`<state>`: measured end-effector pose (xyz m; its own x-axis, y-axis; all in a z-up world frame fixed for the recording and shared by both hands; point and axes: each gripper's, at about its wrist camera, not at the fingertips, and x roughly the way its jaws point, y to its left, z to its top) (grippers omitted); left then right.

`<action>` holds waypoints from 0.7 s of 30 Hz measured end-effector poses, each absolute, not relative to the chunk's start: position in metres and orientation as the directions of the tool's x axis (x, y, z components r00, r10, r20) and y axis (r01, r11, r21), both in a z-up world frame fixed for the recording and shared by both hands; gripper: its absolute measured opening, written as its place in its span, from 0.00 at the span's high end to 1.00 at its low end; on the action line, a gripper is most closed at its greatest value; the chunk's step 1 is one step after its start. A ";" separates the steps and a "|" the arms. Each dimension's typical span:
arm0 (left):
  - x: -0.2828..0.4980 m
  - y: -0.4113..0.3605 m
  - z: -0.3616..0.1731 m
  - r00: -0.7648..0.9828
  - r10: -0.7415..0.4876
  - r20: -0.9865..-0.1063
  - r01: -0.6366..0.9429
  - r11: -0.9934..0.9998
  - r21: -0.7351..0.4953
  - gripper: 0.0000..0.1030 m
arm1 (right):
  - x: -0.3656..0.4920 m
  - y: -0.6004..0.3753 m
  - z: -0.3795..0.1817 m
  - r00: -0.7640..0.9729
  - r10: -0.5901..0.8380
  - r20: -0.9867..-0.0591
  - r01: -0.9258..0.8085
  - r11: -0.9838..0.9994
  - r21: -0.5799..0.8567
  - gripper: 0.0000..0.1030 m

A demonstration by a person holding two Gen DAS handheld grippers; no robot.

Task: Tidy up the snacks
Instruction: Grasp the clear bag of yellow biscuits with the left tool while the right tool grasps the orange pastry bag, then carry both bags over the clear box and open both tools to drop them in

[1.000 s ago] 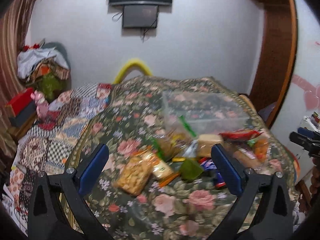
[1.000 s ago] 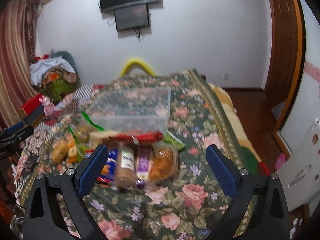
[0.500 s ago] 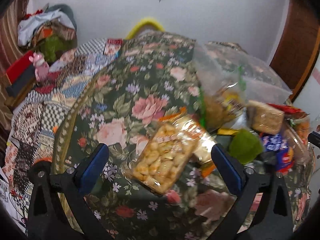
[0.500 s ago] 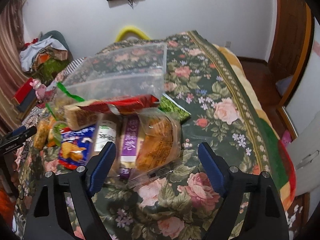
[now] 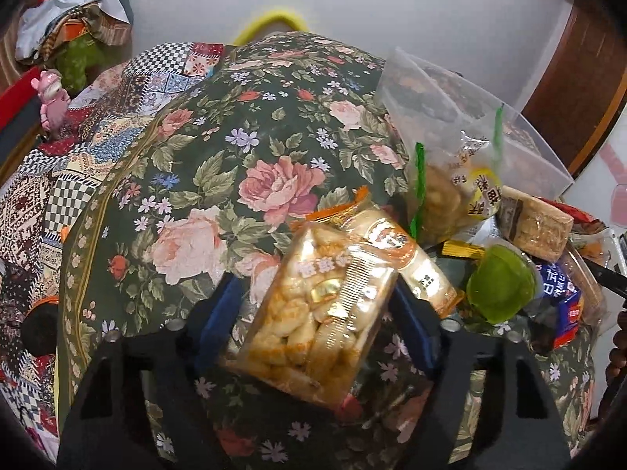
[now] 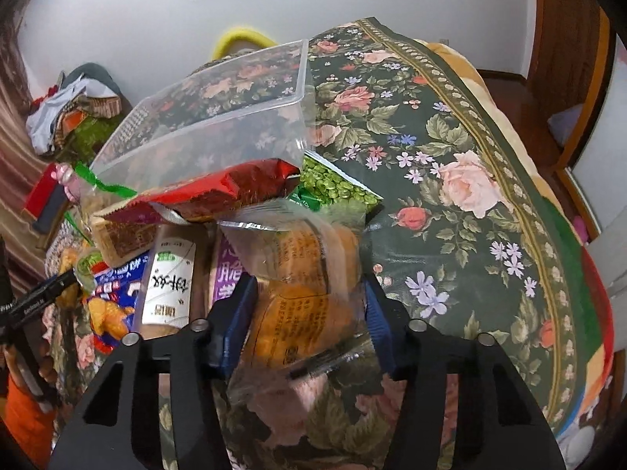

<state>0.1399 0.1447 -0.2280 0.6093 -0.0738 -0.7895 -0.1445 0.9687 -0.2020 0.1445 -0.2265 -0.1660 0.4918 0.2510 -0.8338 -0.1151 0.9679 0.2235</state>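
A pile of snack packs lies on a floral cloth (image 5: 219, 180). My left gripper (image 5: 317, 313) is shut on a clear pack of golden crackers (image 5: 313, 313), its blue pads pressing both sides. My right gripper (image 6: 307, 305) is shut on a clear bag of orange-brown buns (image 6: 305, 293). A clear plastic box (image 6: 219, 117) stands behind the pile; it also shows in the left wrist view (image 5: 450, 109). Against the box lean a red pack (image 6: 219, 192) and a green pea pack (image 6: 337, 188).
Other snacks lie between the grippers: a green jelly cup (image 5: 501, 290), a blue pack (image 6: 113, 297), a brown bar pack (image 5: 537, 227), a tied bag of cookies (image 5: 450, 196). A patchwork quilt (image 5: 78, 117) lies left. The cloth's edge drops off on the right (image 6: 568, 274).
Both grippers moved forward and down onto the pile and closed, the left on the cracker pack, the right on the bun bag.
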 end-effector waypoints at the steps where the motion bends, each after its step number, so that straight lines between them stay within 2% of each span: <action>1: 0.140 0.144 -0.228 0.608 -0.066 -0.792 -0.143 0.971 -0.191 0.43 | 0.144 -0.226 -0.166 0.495 0.249 -0.833 -0.113 0.968 0.223 0.53; 2: 0.140 0.142 -0.228 0.600 -0.050 -0.798 -0.145 0.974 -0.171 0.52 | 0.144 -0.227 -0.165 0.498 0.246 -0.832 -0.110 0.969 0.221 0.54; 3: 0.141 0.141 -0.229 0.592 -0.031 -0.805 -0.150 0.978 -0.148 0.56 | 0.143 -0.227 -0.165 0.500 0.245 -0.830 -0.109 0.969 0.220 0.55; 12: 0.127 0.136 -0.212 0.604 -0.027 -0.797 -0.148 0.978 -0.145 0.57 | 0.138 -0.231 -0.152 0.545 0.233 -0.805 -0.113 0.972 0.205 0.59; 21: 0.118 0.121 -0.156 0.696 -0.029 -0.717 -0.115 0.982 -0.152 0.57 | 0.133 -0.241 -0.122 0.612 0.236 -0.755 -0.120 0.971 0.206 0.60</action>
